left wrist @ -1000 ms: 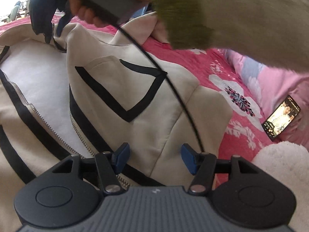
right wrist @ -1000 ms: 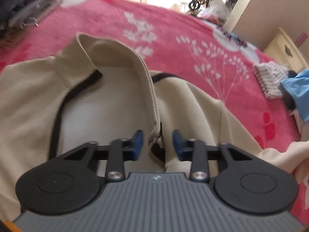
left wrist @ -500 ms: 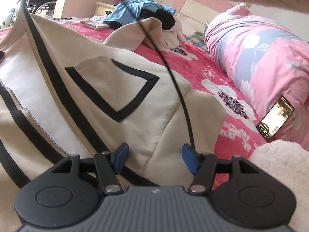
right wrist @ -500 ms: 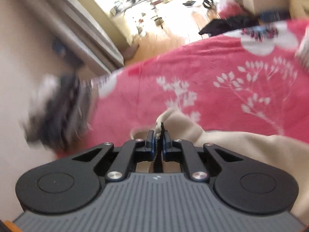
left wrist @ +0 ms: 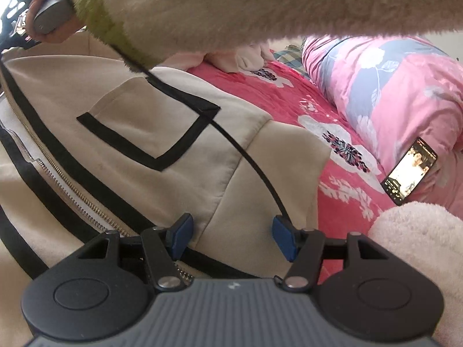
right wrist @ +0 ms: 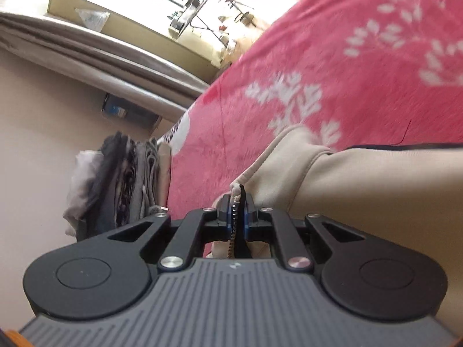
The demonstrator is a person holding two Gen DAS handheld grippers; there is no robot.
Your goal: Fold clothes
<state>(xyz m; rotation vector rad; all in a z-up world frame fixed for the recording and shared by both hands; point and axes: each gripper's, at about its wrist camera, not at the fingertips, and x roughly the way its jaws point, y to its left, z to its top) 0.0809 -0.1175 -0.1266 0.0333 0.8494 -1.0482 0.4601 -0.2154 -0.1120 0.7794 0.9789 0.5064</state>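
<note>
Low in the right wrist view, the right gripper (right wrist: 236,217) pinches the cream, black-trimmed zip jacket (right wrist: 361,185) at its zipper edge; the left gripper (left wrist: 230,237) gapes empty above its hem on the pink floral bed (left wrist: 277,92).

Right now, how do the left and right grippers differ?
The left gripper stands open with nothing between its pads, while the right gripper is shut on the jacket edge by the zipper. The left one hovers over the jacket front near its pocket; the right one's view is tilted hard, showing wall and bedspread slanted. Both have blue pads and point at the same beige jacket.
</note>
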